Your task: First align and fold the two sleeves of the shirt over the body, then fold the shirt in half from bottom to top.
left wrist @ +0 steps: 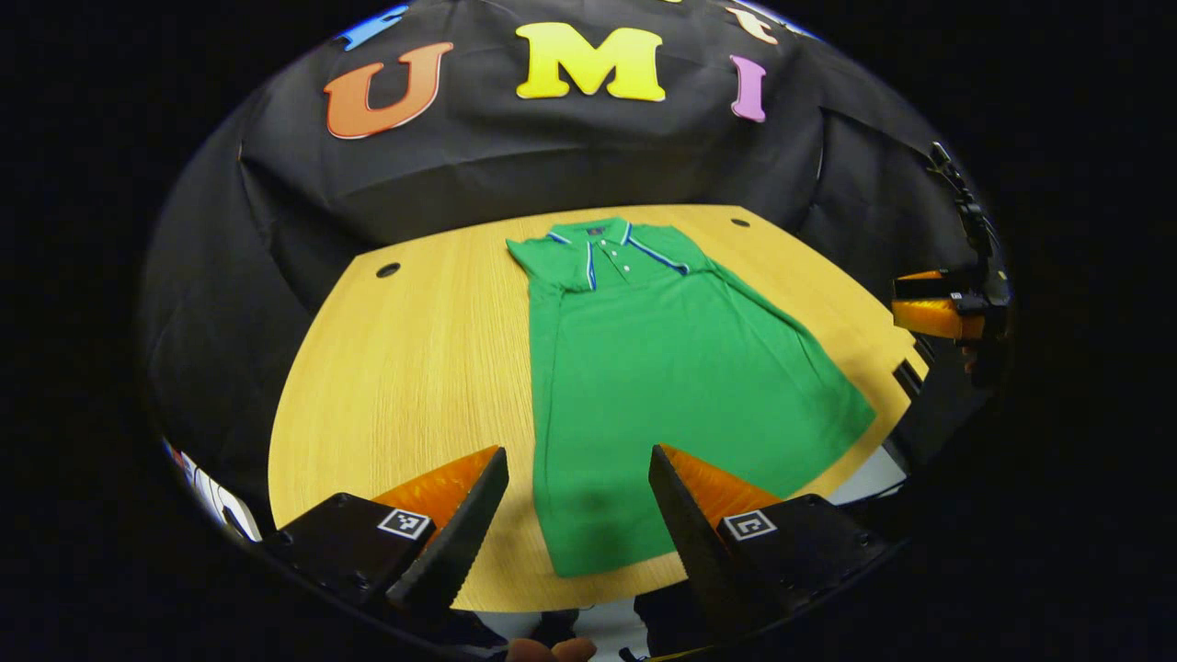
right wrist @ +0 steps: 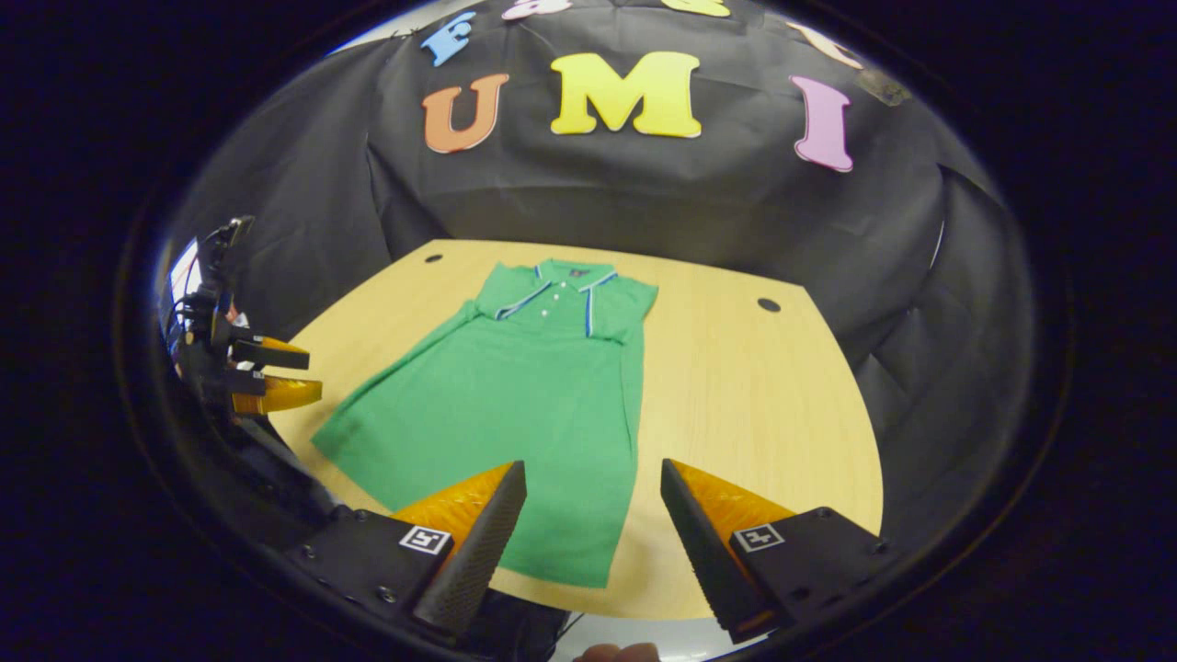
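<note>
A green polo shirt (left wrist: 662, 386) with a blue-and-white trimmed collar lies flat on the wooden table (left wrist: 414, 368), collar at the far end and hem near me. Both sleeves look folded in over the body, with nothing sticking out sideways. My left gripper (left wrist: 577, 460) hovers open above the hem's left part, with nothing between its fingers. In the right gripper view the same shirt (right wrist: 515, 405) runs from far centre to near left. My right gripper (right wrist: 591, 469) hangs open over the hem's right corner, holding nothing. The gripper off each side is the other hand's, right (left wrist: 938, 308) and left (right wrist: 267, 377).
The table has a rounded outline and two small cable holes near its far corners (left wrist: 388, 269) (right wrist: 769, 304). Bare wood lies on both sides of the shirt. Black cloth walls close in behind and beside the table. The near table edge (right wrist: 644, 602) is just under my fingers.
</note>
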The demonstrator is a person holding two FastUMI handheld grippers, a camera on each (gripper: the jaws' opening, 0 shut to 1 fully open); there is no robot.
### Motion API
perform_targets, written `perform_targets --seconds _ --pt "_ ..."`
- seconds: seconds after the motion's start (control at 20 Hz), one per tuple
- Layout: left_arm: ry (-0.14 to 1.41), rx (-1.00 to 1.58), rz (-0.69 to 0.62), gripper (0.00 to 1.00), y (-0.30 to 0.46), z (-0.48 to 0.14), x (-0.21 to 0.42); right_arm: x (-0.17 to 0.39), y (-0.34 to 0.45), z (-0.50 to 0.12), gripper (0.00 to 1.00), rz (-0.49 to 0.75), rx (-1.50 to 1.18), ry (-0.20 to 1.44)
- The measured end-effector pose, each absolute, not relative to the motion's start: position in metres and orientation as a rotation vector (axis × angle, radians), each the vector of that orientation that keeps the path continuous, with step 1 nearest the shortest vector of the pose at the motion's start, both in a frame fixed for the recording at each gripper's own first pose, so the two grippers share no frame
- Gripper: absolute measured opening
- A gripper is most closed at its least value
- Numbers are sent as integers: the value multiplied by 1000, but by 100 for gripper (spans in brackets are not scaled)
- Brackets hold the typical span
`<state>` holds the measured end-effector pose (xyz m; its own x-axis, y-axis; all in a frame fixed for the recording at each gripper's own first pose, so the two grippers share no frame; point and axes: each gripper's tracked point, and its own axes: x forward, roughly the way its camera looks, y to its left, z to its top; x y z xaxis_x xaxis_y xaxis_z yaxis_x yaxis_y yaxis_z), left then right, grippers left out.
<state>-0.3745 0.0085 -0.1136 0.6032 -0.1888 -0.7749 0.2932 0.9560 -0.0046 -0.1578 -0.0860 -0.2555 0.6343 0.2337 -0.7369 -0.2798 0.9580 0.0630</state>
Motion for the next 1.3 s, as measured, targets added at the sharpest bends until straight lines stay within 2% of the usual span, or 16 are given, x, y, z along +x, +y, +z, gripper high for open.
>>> perform_targets --seconds 0.15,0.3,0.5,0.55,0.6,0.7,1.05,1.1,1.2,1.25,1.3 --pt "963 142 -271 100 20 -138 -400 -182 -98 -285 93 293 -74 918" --pt "1014 119 -235 100 29 -157 -411 -201 -104 -312 95 296 -94 988" --pt "1060 70 -206 100 28 -172 -420 -216 -100 -341 93 320 -127 1050" --pt "1066 61 -202 100 28 -173 -421 -217 -96 -346 95 328 -134 1060" --pt "1076 57 -196 100 28 -176 -424 -219 -93 -351 93 335 -140 1069" --pt "1088 57 -192 100 27 -180 -426 -218 -86 -358 96 346 -142 1079" --pt "1111 88 -193 100 23 -186 -426 -213 -82 -380 95 339 -162 1121" --pt "1110 89 -193 100 24 -186 -426 -214 -81 -380 93 345 -152 1121" --pt "1109 92 -195 100 24 -186 -426 -214 -80 -379 95 343 -132 1121" --pt "1112 86 -191 100 24 -186 -425 -213 -78 -380 93 354 -139 1127" --pt "1106 84 -188 99 24 -187 -422 -209 -74 -380 82 372 -145 1121"
